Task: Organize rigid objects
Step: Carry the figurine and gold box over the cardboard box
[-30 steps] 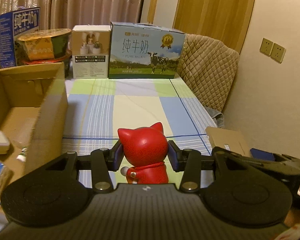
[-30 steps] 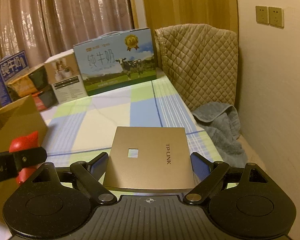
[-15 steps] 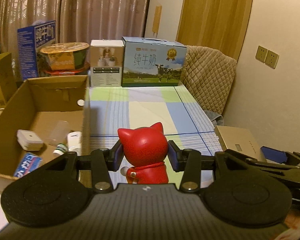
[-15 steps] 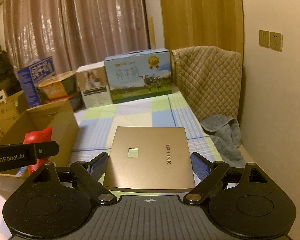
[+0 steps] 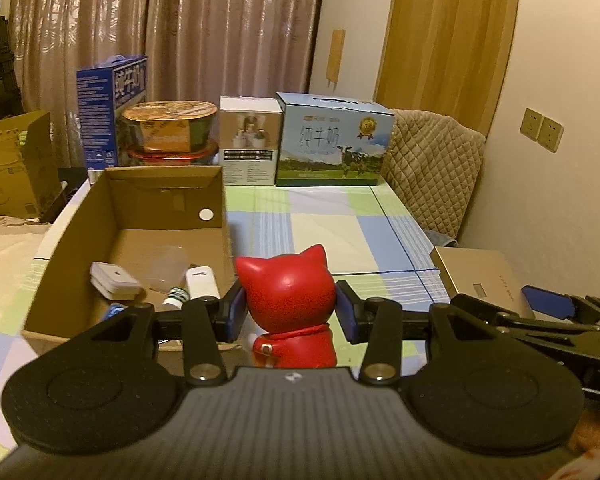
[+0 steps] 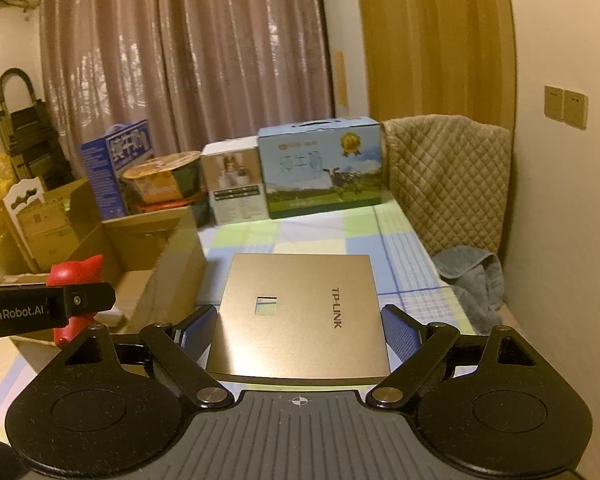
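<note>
The left tongs (image 5: 290, 312) clamped a glossy red cat-eared figurine (image 5: 288, 296) beside the open cardboard box (image 5: 140, 184); the right tongs (image 6: 298, 330) pinched a flat gold router case (image 6: 300, 312) only at its rear edges, so it risked tilting out.

Pinkish-brown curtains (image 5: 172, 28) hang across the back of the room, lit by warm, dim indoor light. Right of them stands a wooden door (image 5: 444, 40) in a pale wall (image 5: 572, 60) bearing wall sockets (image 5: 542, 130). A checked cloth (image 5: 324, 236) in green, blue and cream covers the table, and a quilted beige cover (image 5: 432, 160) drapes something at its far right corner.
</note>
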Action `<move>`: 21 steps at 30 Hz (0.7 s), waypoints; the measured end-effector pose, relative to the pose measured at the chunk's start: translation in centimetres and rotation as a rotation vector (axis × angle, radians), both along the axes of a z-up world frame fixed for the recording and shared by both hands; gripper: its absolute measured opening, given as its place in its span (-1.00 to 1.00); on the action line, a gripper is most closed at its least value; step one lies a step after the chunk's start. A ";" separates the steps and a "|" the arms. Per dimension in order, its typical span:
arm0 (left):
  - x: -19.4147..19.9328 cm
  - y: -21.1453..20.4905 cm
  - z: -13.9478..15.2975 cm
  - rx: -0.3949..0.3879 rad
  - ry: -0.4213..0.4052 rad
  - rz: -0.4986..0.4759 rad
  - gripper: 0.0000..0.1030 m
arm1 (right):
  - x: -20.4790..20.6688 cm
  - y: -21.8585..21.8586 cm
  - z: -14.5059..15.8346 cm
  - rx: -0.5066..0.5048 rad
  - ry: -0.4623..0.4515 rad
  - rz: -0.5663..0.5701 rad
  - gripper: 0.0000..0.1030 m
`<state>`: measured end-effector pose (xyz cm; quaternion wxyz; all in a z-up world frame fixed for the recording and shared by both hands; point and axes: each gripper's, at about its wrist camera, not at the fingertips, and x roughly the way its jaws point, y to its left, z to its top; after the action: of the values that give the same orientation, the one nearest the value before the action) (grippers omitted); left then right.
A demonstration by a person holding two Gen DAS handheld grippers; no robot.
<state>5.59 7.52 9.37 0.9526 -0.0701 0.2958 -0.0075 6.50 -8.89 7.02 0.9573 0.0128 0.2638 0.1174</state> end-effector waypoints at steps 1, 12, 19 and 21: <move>-0.2 0.3 0.1 0.001 -0.001 0.005 -0.21 | -0.1 0.3 0.1 0.000 -0.002 0.006 0.65; -1.1 2.5 0.5 -0.001 0.009 0.035 -0.21 | -0.3 3.0 0.3 -0.007 -0.007 0.062 0.65; -1.3 3.5 0.4 -0.005 0.019 0.038 -0.21 | -0.2 4.5 0.1 -0.013 -0.002 0.093 0.65; -1.2 3.7 0.3 -0.004 0.023 0.039 -0.21 | 0.0 4.9 0.1 -0.017 -0.002 0.102 0.65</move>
<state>4.36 11.24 9.68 0.9489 -0.0779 0.3055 0.0115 6.48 -3.98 7.10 0.9504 -0.0088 0.2643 0.1637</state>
